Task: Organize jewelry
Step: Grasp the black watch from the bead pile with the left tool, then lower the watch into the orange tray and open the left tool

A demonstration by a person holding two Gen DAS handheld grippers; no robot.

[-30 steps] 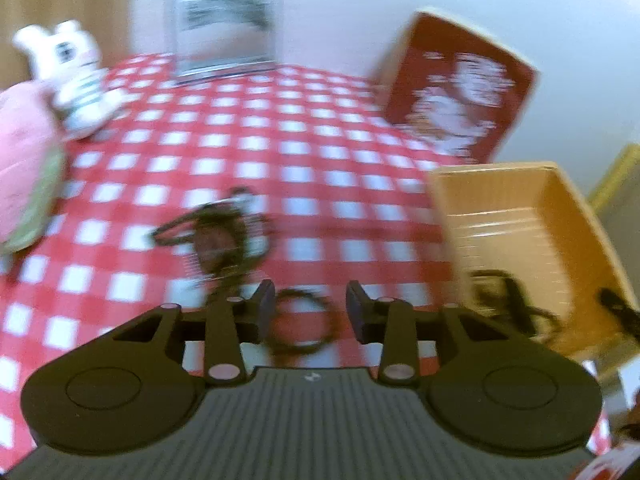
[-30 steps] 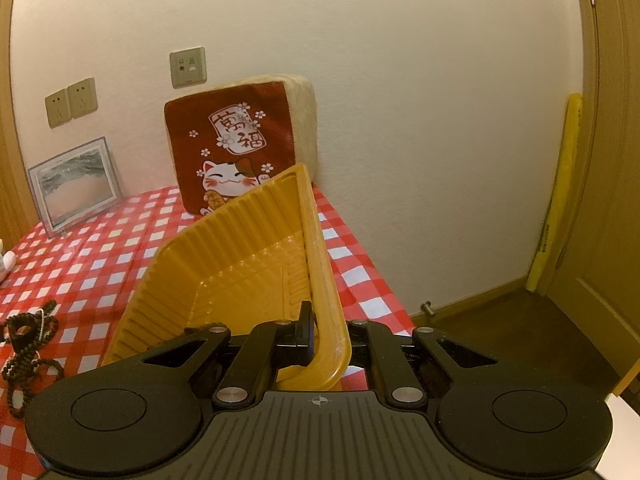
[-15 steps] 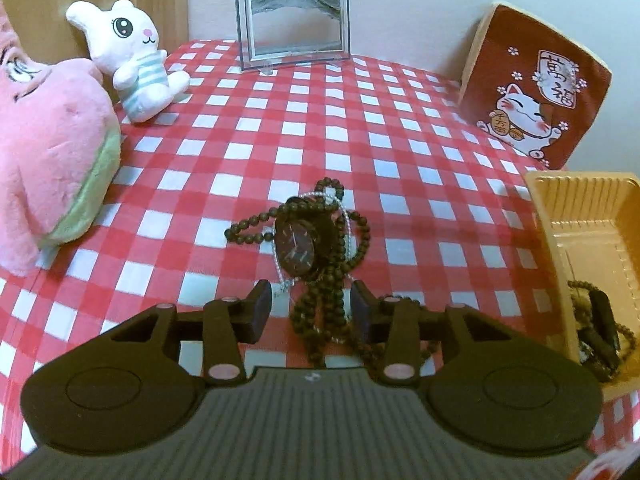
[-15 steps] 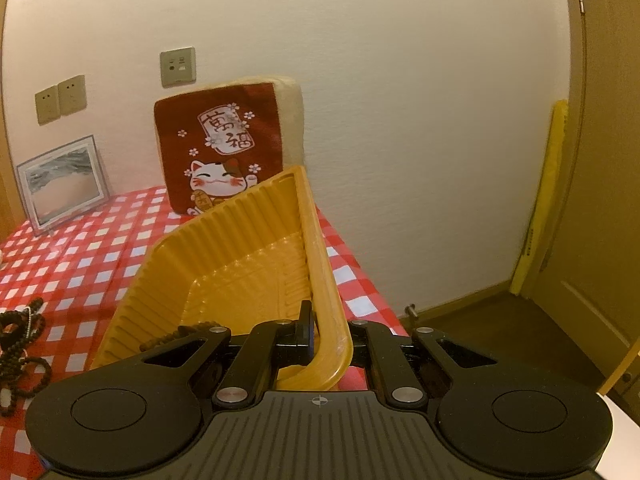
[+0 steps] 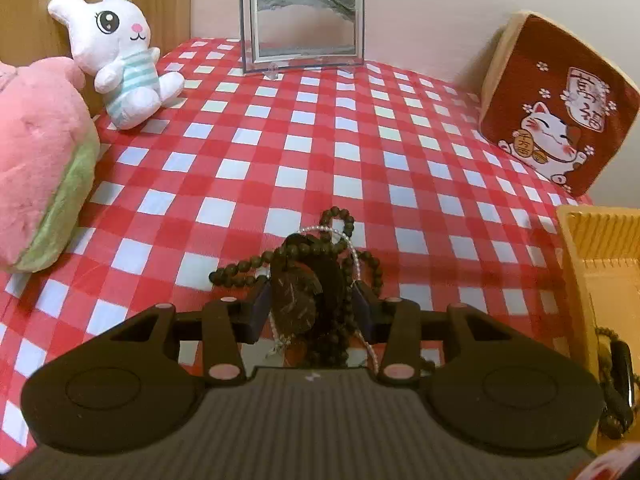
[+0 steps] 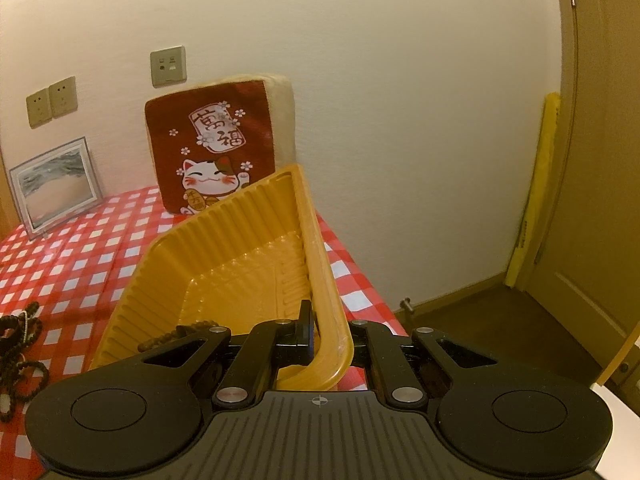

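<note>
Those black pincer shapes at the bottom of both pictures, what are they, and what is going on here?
They are two hand-held grippers, each with a camera looking along its fingers. No robot: a person holds one in each hand. One picture comes from the left gripper, whose jaws have just been opening and stand around a heap of jewelry (dark beads, a watch, a pearl strand) on the checked tablecloth; no grip shows yet. The other comes from the right gripper, shut on the rim of a yellow tray, tilting it. Some beads already lie inside.
</note>
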